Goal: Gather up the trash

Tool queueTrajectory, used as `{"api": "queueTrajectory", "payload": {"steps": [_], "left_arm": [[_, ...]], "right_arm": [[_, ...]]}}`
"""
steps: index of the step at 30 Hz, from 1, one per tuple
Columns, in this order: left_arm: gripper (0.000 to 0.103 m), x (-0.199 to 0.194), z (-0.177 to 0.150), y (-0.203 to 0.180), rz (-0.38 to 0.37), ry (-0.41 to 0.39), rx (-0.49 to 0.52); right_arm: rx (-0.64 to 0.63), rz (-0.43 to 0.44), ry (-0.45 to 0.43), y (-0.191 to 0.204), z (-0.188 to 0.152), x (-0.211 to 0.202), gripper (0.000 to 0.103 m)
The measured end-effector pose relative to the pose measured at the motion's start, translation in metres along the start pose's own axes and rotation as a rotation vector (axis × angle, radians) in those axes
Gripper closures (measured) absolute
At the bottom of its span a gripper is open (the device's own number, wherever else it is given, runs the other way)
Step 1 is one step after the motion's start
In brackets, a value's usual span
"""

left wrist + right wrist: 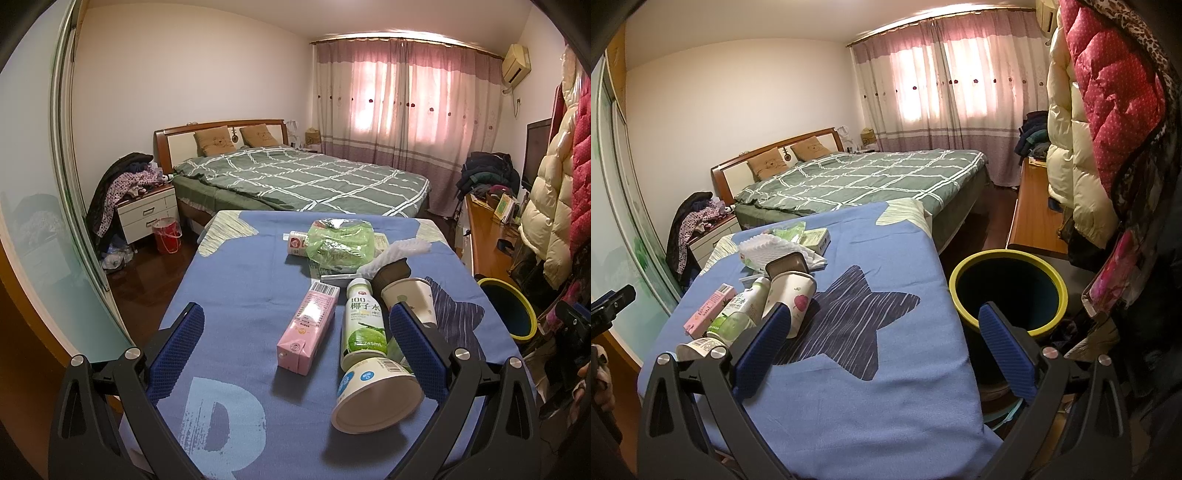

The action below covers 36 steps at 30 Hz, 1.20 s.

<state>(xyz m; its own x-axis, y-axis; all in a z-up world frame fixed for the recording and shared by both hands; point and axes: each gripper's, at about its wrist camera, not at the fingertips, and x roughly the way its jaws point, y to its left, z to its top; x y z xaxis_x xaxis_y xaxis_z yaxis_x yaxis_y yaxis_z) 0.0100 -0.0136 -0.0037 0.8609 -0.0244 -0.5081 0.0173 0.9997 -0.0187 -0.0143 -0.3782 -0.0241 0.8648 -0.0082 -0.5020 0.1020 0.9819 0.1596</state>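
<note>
1. Nearest the left wrist camera, a white yogurt cup lies on its side on the blue cloth of the table, between the wide-spread fingers of the left gripper, which grips nothing. Beyond it lie a coconut water bottle and a pink carton, side by side; farther back sits a green plastic bag.
2. From the right wrist, the right gripper is also spread wide and empty. A paper cup lies tipped over by its left finger; the yellow-rimmed bin stands just beside the table's right edge.
</note>
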Motion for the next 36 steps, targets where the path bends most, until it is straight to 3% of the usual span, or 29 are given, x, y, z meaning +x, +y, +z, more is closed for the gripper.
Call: {"api": "queueTrajectory", "payload": {"steps": [8, 20, 36], "left_arm": [[0.004, 0.005, 0.002, 0.000, 0.009, -0.002, -0.010], [0.004, 0.031, 0.004, 0.017, 0.039, 0.020, -0.025], [0.004, 0.080, 0.006, 0.043, 0.033, 0.064, -0.061]], "right_arm": [[-0.006, 0.048, 0.009, 0.017, -0.003, 0.019, 0.006], [-0.111, 0.205, 0.054, 0.099, 0.015, 0.089, 0.006], [-0.212, 0.214, 0.166, 0.157, 0.046, 0.207, 0.006]]}}
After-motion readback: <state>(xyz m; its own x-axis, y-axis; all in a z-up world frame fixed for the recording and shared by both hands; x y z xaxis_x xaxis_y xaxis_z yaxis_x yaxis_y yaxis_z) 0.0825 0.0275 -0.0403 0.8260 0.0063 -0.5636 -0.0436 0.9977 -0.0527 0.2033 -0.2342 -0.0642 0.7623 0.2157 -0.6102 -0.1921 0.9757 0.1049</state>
